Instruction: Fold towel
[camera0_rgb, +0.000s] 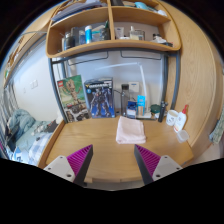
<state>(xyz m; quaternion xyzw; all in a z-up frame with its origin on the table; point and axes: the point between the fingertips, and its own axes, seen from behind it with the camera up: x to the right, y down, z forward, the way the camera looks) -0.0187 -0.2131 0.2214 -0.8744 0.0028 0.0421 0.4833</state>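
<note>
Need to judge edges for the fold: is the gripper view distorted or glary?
Gripper view: strong fisheye, shelf and desk edges bow; even indoor light, no glare on the towel, which looks reasonably sharp; open fingers slightly soft.

Towel (130, 130) on desk (95, 150), beyond jaws.

bare desk (100, 150) ahead, boxes (87, 98) and bottles (141, 103) behind
</note>
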